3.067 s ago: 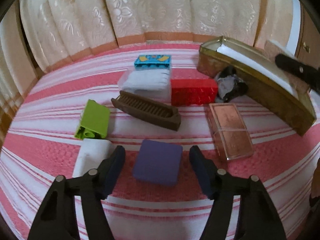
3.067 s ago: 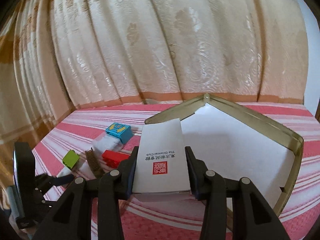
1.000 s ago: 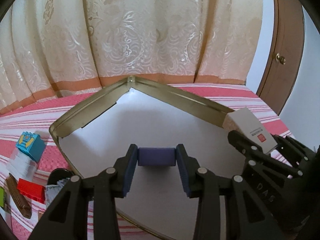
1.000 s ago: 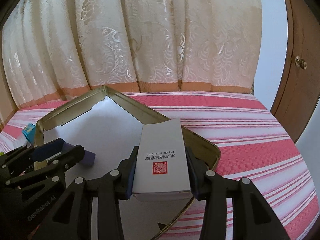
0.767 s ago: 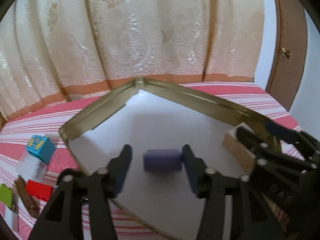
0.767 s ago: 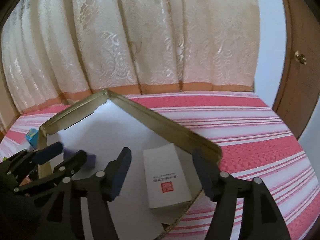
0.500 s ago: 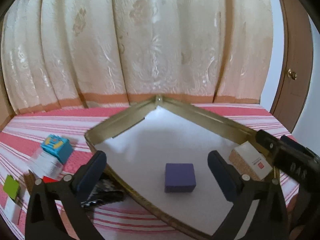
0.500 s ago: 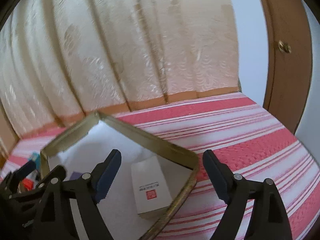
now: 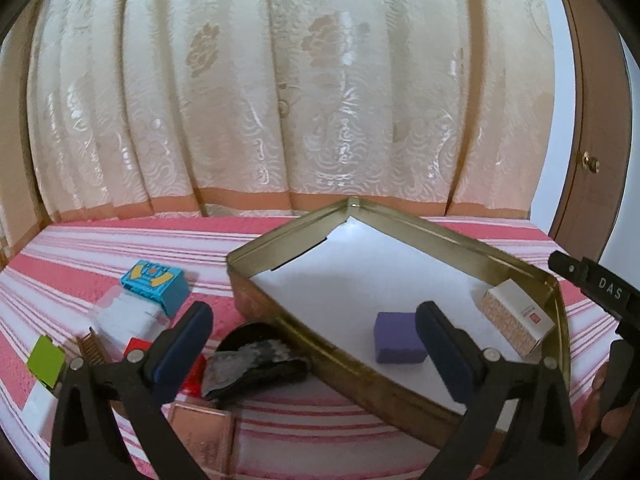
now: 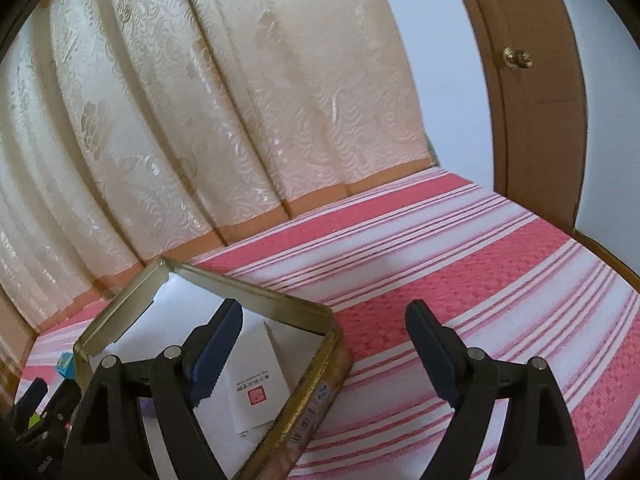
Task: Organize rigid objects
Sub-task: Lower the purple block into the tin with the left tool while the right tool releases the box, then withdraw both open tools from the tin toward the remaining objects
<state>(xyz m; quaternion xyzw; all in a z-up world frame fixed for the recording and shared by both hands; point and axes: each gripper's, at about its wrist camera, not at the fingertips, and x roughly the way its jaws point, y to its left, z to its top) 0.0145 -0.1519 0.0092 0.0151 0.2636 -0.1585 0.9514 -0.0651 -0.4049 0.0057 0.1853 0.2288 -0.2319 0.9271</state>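
A gold metal tin (image 9: pixel 420 228) with a white lining stands on the striped bed. Inside it lie a purple block (image 9: pixel 398 338) and a white card box (image 9: pixel 516 316) with a red seal. My left gripper (image 9: pixel 316 344) is open and empty, held above the tin's near left edge. My right gripper (image 10: pixel 324 344) is open and empty, above the tin's right corner (image 10: pixel 328 320); the white box (image 10: pixel 256 380) lies below its left finger. The right gripper's body shows at the right edge of the left wrist view.
Left of the tin lie a blue patterned box (image 9: pixel 156 282), a white packet (image 9: pixel 124 316), a green block (image 9: pixel 46 360), a red block (image 9: pixel 136 348), a brown comb (image 9: pixel 90 346), a dark crumpled object (image 9: pixel 256 364) and a copper-coloured case (image 9: pixel 200 436). Curtains hang behind; a wooden door (image 10: pixel 532 80) stands right.
Both grippers opened and let go: the purple block and the white box now lie in the tin. Both grippers have pulled back and up; the left one has swung left.
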